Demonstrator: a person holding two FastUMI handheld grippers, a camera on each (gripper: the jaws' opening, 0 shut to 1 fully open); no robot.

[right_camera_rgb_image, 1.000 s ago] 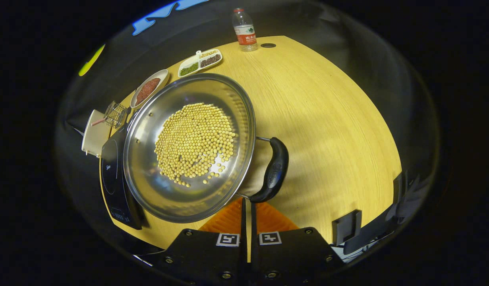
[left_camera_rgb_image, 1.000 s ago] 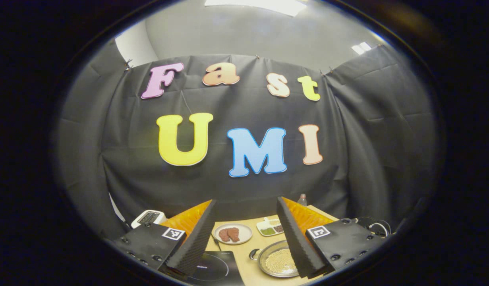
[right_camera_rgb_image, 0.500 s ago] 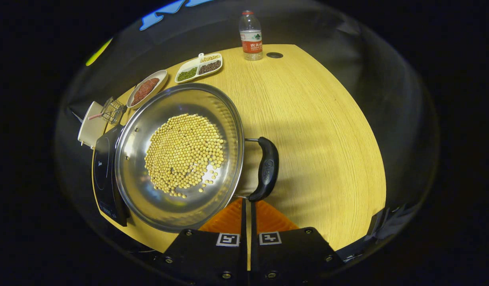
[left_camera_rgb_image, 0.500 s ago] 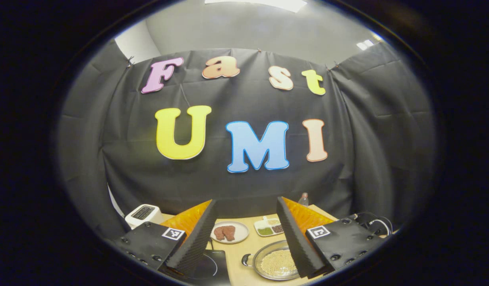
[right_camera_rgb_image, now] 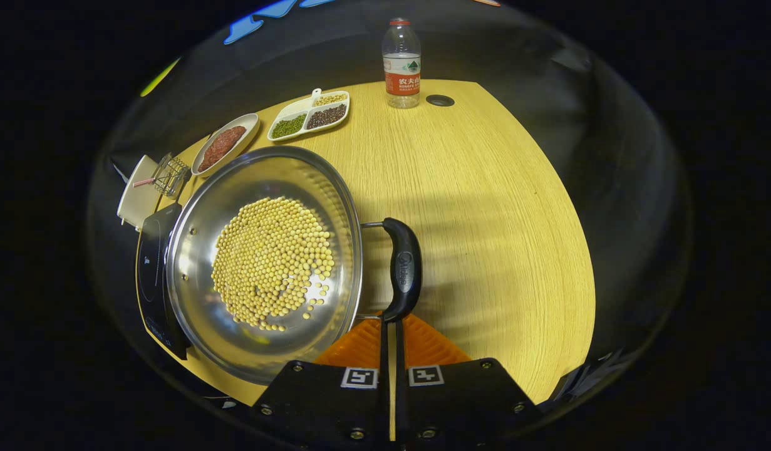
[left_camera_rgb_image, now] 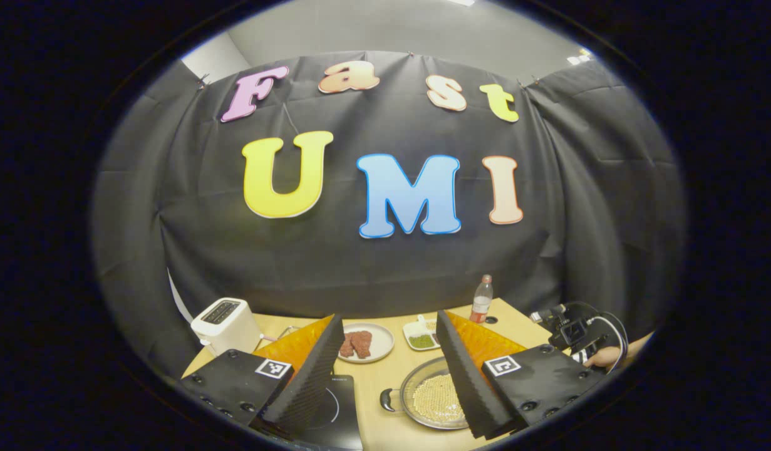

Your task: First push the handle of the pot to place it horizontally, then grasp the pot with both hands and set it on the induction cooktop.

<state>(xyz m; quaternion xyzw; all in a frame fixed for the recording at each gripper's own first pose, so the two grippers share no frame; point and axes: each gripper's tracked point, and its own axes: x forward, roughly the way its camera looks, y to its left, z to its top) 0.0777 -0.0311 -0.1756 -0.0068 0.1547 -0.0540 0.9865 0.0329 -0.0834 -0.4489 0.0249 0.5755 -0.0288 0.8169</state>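
A steel pot [right_camera_rgb_image: 197, 250] holding yellow beans stands on the wooden table [right_camera_rgb_image: 498, 207], with a black side handle [right_camera_rgb_image: 404, 269] on its right. My right gripper [right_camera_rgb_image: 390, 324] is shut with nothing between its fingers, and its tips touch the near end of that handle. The black induction cooktop [right_camera_rgb_image: 148, 269] lies just left of the pot, partly under its rim. In the left gripper view the pot [left_camera_rgb_image: 432, 401] and the cooktop [left_camera_rgb_image: 335, 407] sit low between my fingers. My left gripper [left_camera_rgb_image: 389, 318] is open, held high above the table.
At the table's far side stand a water bottle [right_camera_rgb_image: 402, 62], a divided dish of beans [right_camera_rgb_image: 309, 114], a plate of meat [right_camera_rgb_image: 225, 143], a wire rack [right_camera_rgb_image: 169, 175] and a white toaster [right_camera_rgb_image: 138, 200]. A hand with the other gripper [left_camera_rgb_image: 576, 338] shows at the right in the left gripper view.
In the right gripper view the pot and its handle have slid left, with the handle end staying at my shut tips. The left gripper view has tilted down, showing more table.
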